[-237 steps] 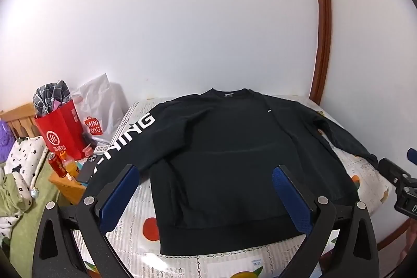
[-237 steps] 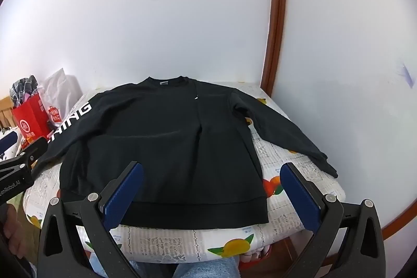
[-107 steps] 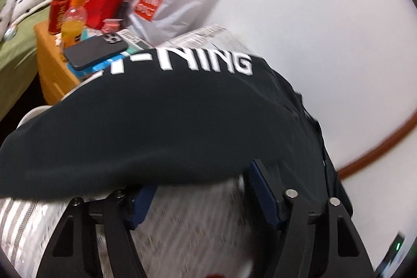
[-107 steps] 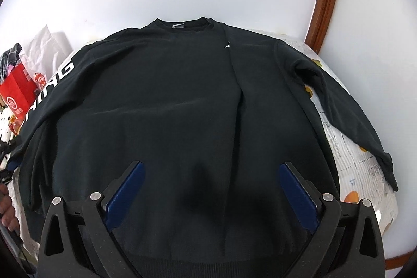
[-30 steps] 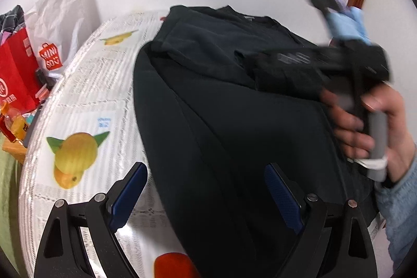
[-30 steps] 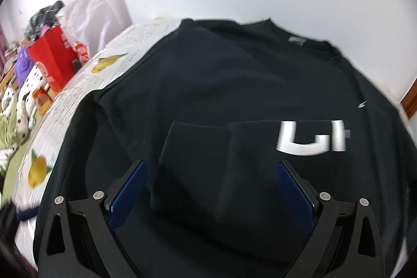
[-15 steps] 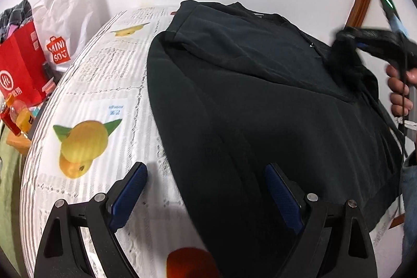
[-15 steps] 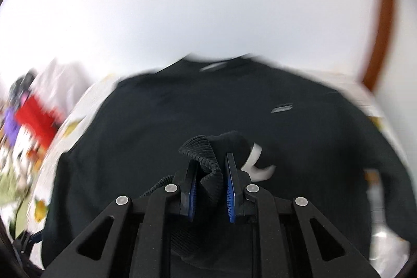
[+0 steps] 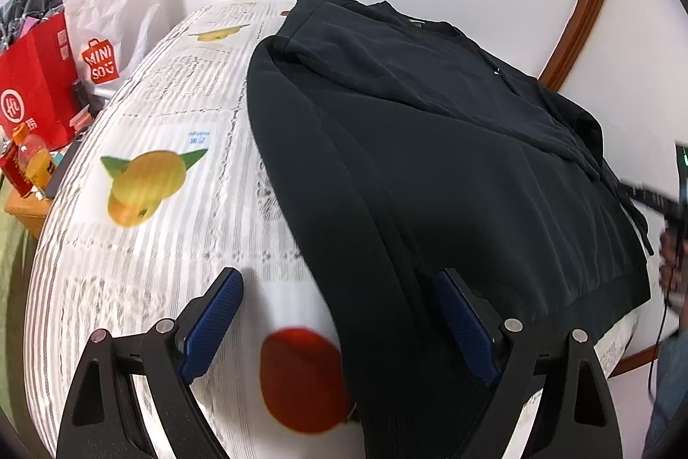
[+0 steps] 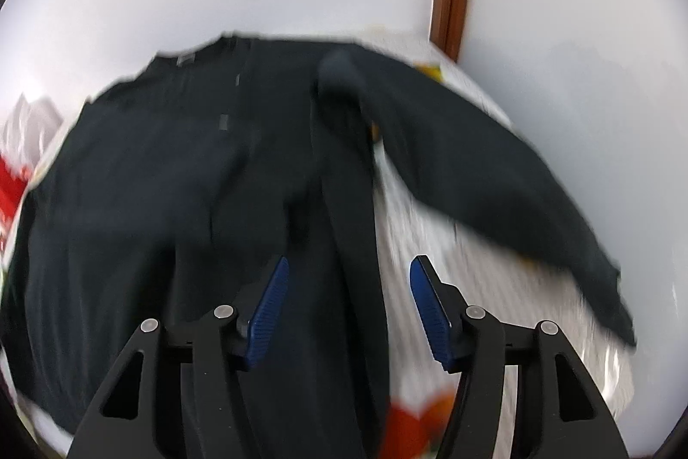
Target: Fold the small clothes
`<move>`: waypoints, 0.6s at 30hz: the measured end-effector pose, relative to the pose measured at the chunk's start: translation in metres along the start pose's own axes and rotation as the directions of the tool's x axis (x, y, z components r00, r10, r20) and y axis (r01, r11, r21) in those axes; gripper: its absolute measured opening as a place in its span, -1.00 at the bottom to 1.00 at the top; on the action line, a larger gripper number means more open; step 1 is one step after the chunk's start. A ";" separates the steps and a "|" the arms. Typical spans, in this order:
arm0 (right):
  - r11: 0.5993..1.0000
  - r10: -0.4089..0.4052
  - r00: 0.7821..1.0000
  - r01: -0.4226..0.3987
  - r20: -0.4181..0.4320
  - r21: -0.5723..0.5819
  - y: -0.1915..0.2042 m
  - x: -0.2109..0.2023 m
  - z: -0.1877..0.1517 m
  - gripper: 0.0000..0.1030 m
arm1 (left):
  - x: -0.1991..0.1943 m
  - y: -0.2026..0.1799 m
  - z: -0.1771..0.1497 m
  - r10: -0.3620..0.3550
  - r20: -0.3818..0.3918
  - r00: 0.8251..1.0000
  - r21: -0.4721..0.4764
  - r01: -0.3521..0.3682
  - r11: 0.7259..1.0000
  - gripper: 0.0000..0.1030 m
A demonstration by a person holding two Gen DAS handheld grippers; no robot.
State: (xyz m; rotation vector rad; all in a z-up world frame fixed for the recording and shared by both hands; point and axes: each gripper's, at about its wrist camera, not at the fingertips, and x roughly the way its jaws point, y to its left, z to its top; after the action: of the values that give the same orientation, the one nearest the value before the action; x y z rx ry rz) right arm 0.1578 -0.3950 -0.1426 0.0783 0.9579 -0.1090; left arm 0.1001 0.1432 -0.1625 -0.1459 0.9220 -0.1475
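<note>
- The black sweatshirt point(image 9: 451, 158) lies flat on the surface point(image 9: 172, 158), which is covered with a white cloth printed with fruit. Its collar points toward the far wall.
- The lettered sleeve is now folded across the chest. A second ago I saw its white letters lying on the body; now that sleeve sits as a diagonal fold line near the collar, with the letters out of sight.
- The other sleeve point(image 10: 494, 175) is not yet folded. It stretches out over the cloth toward the wall on my right side.
- My right tongs point(image 10: 346, 297) were clenched on a bunched cuff half a second ago. Their jaws have just been opening, and the pads now stand apart, gripping nothing (the picture is blurred). The sweatshirt's side edge runs below the gap.
- My left tongs point(image 9: 339, 319) are released and wide, hanging over the sweatshirt's left edge near the hem, holding nothing.
- I judge the first sleeve fold done, so the outstretched sleeve is the likely next fold.
- Beyond the surface, a red paper bag point(image 9: 34, 93) and a white shopping bag point(image 9: 116, 24) stand against the wall.
</note>
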 end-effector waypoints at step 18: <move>0.996 0.090 0.995 -0.089 0.041 -0.021 0.004 -0.032 -0.103 -0.79 | -0.018 0.003 -0.025 0.013 -0.006 1.000 -0.039 -0.013 0.999 -0.86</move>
State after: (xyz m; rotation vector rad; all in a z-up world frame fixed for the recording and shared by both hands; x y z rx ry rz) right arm 0.0568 -0.3777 -0.1754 0.1004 0.9125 -0.0189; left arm 0.0694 0.1485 -0.1636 -0.1756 0.9319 -0.1179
